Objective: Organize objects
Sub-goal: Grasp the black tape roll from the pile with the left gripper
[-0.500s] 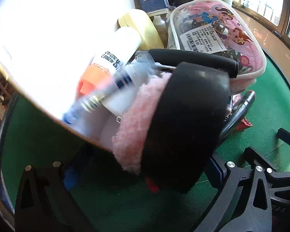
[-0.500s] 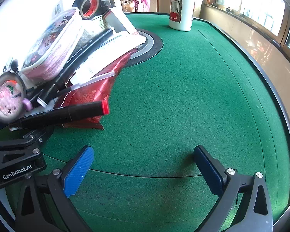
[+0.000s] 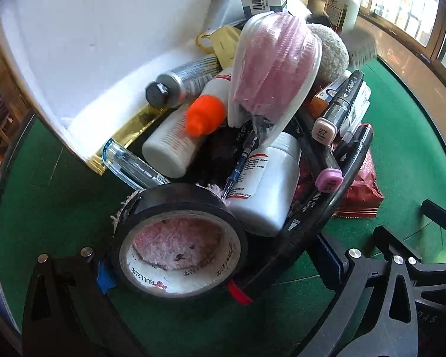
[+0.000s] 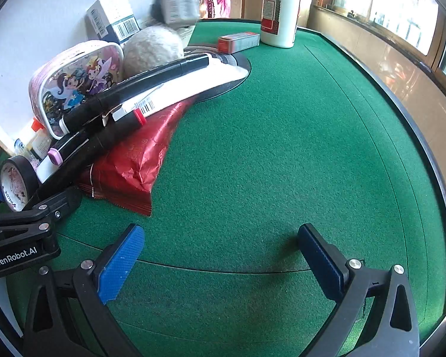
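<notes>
Close up, a black roll of tape (image 3: 181, 239) stands on edge on the green felt table (image 3: 44, 196), at the near end of a heap of clutter, with pink fluffy material showing through its core. The left gripper (image 3: 220, 270) pinches it: one blue pad (image 3: 105, 276) presses its left side and the other sits at its right, partly hidden by a long black marker (image 3: 321, 205). Just behind the roll lie a white pill bottle (image 3: 267, 184), an orange-capped white bottle (image 3: 187, 134), a clear pen (image 3: 130, 163) and a pink pencil case (image 3: 270, 71) propped upright. A red foil packet (image 3: 362, 190) lies under the markers to the right. The right gripper (image 4: 220, 264) hovers over bare felt, its blue pads (image 4: 119, 264) spread wide apart, holding nothing. A large white bottle (image 4: 279, 9) stands at the table's far edge.
</notes>
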Motion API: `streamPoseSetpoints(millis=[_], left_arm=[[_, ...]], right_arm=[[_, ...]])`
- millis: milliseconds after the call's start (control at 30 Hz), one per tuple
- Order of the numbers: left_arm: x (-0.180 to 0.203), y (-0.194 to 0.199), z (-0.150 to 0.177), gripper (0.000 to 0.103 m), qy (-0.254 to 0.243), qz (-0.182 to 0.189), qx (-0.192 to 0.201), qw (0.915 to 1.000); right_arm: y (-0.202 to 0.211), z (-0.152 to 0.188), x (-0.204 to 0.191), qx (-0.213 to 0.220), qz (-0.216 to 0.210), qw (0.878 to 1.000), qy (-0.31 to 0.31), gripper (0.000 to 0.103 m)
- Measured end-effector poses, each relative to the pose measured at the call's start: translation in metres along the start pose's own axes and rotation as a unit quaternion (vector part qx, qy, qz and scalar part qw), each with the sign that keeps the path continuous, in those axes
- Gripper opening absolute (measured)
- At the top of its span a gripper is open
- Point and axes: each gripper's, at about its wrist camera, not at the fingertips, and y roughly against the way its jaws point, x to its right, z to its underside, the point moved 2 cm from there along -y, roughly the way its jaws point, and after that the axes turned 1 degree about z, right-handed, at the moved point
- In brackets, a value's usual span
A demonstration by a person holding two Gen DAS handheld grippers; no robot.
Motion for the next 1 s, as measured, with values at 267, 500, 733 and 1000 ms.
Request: streamPoseSetpoints(millis=[267, 500, 733, 1000], left_arm=[[0.002, 0.003, 0.003, 0.103, 0.000, 0.000, 0.006, 1.0000], [0.006, 0.003, -0.002, 0.103, 0.004, -0.001, 0.008, 1.0000], [0.008, 0.006, -0.003, 0.103, 0.004, -0.003, 0.009, 1.0000], [0.008, 0.002, 0.012, 0.103, 0.002, -0.006, 0.012, 0.9999]], right_arm=[[0.000, 0.000, -0.001, 0.000, 0.000, 1.000, 0.001, 0.103], [-0.002, -0.001, -0.001, -0.001, 0.000, 1.000, 0.001, 0.103], [-0.003, -0.001, -0.002, -0.001, 0.000, 1.000, 0.001, 0.103], [-0.005, -0.002, -0.002, 0.000, 0.002, 1.000, 0.000, 0.103]])
